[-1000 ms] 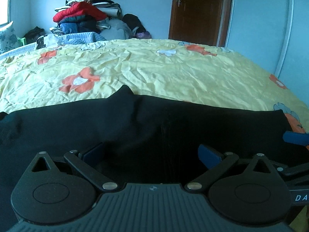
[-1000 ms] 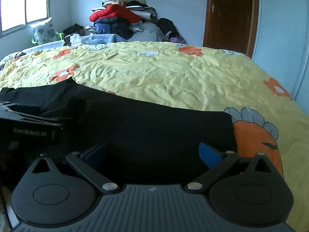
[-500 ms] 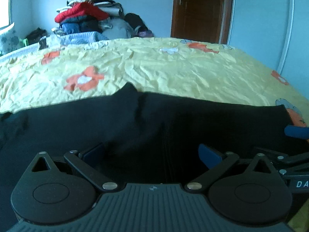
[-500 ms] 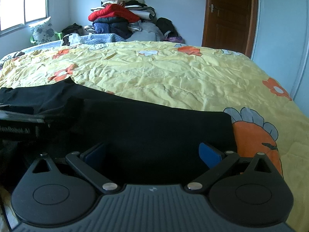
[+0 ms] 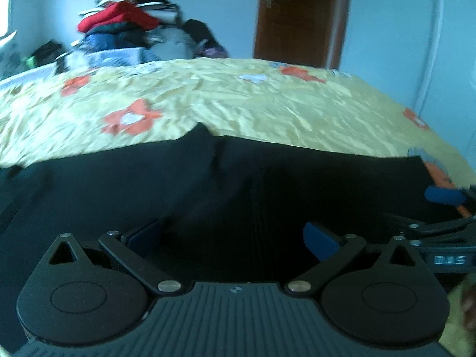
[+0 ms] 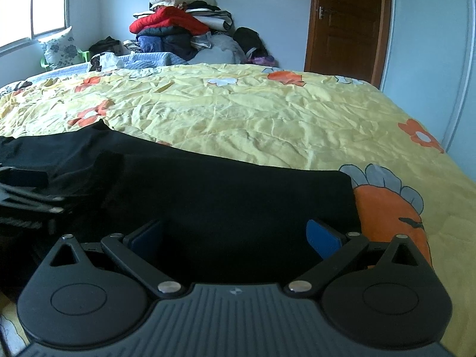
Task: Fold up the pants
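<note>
Two low, close wrist views side by side across the bed (image 6: 267, 113) toward the door (image 6: 348, 23)

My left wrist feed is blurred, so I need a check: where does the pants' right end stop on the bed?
Observer: In the right wrist view the pants end beside the big orange flower print on the yellow sheet.
Operator: Is the right hand-held gripper gripping cloth?
Observer: No, the right hand-held gripper stands open over the pants.
Operator: Anything else there?
Observer: The left hand-held gripper, open too, shows at the right view's left edge.
</note>
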The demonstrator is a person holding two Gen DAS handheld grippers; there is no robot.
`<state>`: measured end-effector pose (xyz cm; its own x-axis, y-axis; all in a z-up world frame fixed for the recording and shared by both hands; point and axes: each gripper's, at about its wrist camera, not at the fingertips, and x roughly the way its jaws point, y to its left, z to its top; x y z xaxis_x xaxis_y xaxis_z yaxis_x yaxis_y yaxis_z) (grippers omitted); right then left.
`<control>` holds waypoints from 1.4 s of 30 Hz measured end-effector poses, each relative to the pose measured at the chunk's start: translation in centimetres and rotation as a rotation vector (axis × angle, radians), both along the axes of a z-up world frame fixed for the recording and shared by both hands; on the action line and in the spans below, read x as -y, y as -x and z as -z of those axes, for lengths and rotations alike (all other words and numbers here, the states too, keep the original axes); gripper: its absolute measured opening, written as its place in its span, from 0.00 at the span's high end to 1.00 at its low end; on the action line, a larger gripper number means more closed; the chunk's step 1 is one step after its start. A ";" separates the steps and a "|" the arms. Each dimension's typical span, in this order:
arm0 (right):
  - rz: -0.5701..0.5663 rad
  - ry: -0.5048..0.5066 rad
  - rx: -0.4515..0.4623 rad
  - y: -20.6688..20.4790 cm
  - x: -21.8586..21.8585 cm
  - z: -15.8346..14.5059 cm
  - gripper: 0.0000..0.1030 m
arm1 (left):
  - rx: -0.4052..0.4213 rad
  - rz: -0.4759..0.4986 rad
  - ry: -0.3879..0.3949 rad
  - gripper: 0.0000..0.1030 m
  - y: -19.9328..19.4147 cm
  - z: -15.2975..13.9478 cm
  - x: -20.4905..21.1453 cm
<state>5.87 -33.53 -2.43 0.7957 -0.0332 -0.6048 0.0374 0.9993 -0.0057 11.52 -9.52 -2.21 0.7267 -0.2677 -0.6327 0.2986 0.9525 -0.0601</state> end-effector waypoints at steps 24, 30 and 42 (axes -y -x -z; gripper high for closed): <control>0.048 0.035 -0.014 1.5 -3.7 -0.5 0.00 | -0.008 -0.253 0.032 0.00 1.7 -2.0 -16.1; -0.092 0.045 0.144 2.8 -9.4 -5.8 0.00 | -0.039 -0.432 0.071 0.00 2.6 -3.7 -23.0; -0.716 0.538 0.258 4.9 -33.5 -2.8 0.00 | -0.229 -0.501 0.438 0.01 4.0 -3.7 -32.7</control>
<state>0.99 0.01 0.37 0.8422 0.2931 -0.4525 -0.5227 0.6498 -0.5519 7.51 23.19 1.49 0.6907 -0.2004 -0.6949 -0.2361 0.8457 -0.4785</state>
